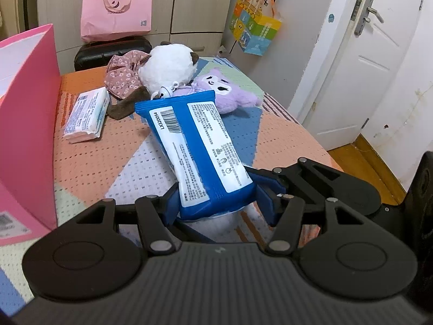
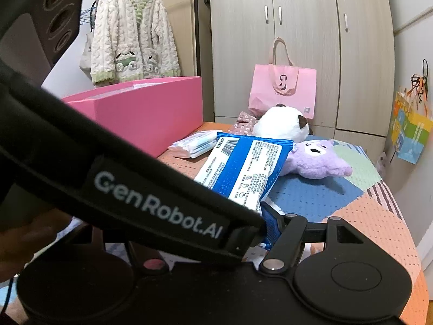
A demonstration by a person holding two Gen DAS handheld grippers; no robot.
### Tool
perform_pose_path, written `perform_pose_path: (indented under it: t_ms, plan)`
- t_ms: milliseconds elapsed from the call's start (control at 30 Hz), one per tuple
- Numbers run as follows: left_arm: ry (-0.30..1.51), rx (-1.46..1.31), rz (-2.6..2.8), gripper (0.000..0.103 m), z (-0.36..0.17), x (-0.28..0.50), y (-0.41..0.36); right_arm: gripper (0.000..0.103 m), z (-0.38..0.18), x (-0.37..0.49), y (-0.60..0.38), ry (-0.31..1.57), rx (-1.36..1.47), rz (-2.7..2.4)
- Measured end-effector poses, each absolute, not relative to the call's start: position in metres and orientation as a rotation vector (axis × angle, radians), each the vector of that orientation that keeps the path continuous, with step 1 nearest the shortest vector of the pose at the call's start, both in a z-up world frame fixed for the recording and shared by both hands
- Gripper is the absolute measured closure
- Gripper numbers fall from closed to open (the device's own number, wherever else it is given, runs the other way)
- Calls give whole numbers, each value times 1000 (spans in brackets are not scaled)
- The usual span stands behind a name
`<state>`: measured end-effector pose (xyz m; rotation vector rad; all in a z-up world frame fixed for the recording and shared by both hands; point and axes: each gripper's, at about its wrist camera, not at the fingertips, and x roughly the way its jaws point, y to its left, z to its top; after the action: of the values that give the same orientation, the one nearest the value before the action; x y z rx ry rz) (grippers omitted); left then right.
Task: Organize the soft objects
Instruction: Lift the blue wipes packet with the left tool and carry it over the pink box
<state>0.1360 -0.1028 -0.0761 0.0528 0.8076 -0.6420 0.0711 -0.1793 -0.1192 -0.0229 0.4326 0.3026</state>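
Observation:
My left gripper (image 1: 219, 205) is shut on the near end of a blue and white wipes pack (image 1: 200, 146), held tilted above the patchwork tabletop (image 1: 108, 157). In the right wrist view, the same pack (image 2: 243, 168) lies just ahead, and the left gripper's black strap (image 2: 162, 203) crosses the picture. It hides most of my right gripper (image 2: 222, 227). Only one blue finger (image 2: 271, 223) shows, right beside the pack's near end. Beyond the pack lie a white plush (image 1: 170, 67), a purple plush (image 1: 227, 92), a floral cloth (image 1: 121, 78) and a small tissue pack (image 1: 86, 113).
A pink open box (image 1: 27, 108) stands at the table's left. A pink tote bag (image 1: 116, 10) rests on a black case (image 1: 108, 51) behind the table, against wardrobes. A white door (image 1: 365, 67) is at the right. A colourful bag (image 2: 408, 132) hangs on the wall.

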Motion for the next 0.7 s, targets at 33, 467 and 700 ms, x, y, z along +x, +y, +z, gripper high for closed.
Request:
perform_pose_path:
  t_ms: [33,467,700]
  plan:
    - [816,51,-634,46,-75,134,-102,30,-118,69,-179,439,-17,309]
    - [813,4,-660,46,-58,96,-81,30,-100,45,-167,470,-54,335]
    - [832,2,-674,46,-49,73,-62,30,-91,21,-146,465,-145,357]
